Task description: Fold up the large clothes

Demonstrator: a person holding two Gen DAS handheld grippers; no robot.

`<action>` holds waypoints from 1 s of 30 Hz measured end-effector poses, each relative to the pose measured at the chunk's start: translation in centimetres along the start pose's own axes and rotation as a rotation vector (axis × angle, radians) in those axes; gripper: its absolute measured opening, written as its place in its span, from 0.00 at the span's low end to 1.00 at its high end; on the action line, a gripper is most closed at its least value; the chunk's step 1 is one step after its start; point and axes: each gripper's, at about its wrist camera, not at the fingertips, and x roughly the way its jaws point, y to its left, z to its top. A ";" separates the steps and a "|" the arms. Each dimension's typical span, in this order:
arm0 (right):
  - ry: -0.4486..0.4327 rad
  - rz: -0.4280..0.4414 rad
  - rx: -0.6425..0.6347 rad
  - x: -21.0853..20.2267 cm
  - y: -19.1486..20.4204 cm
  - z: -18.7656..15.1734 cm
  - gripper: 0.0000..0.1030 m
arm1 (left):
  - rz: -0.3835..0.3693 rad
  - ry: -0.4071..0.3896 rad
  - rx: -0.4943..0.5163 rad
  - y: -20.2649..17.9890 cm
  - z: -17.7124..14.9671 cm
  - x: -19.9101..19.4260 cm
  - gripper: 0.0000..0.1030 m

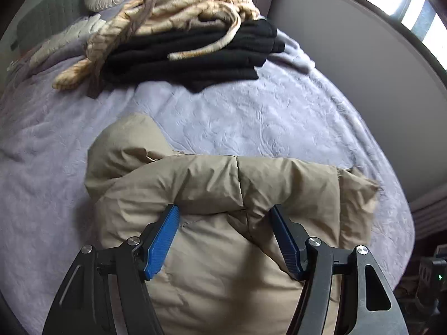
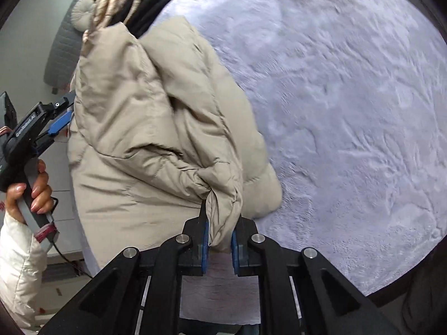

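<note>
Presently the right gripper (image 2: 219,247) pinches a bunched fold of the beige puffer jacket (image 2: 156,128); the left gripper (image 1: 223,240), spread, straddles its folded edge.

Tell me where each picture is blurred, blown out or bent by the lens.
Left wrist view: the window at top right is blown out to white, the bed edge bows into a curve, and the clothes pile is slightly smeared. Right wrist view: the blanket looks soft and streaked, the beige jacket stays fairly sharp, and the corners are black.
</note>
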 end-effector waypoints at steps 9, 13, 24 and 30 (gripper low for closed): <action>-0.202 -0.028 0.001 -8.6 -1.4 1.1 0.19 | 0.056 0.019 -0.003 -3.8 0.4 5.7 0.66; -0.221 0.092 -0.074 -9.9 0.9 2.2 0.19 | 0.062 0.024 0.000 -3.7 0.3 5.7 0.66; 0.003 -0.130 -0.238 0.9 2.7 0.9 0.17 | 0.082 0.042 -0.032 -2.6 -0.7 -1.1 0.66; 0.025 -0.133 -0.235 1.7 1.5 1.3 0.17 | 0.119 0.105 -0.039 -2.0 -4.6 -4.9 0.66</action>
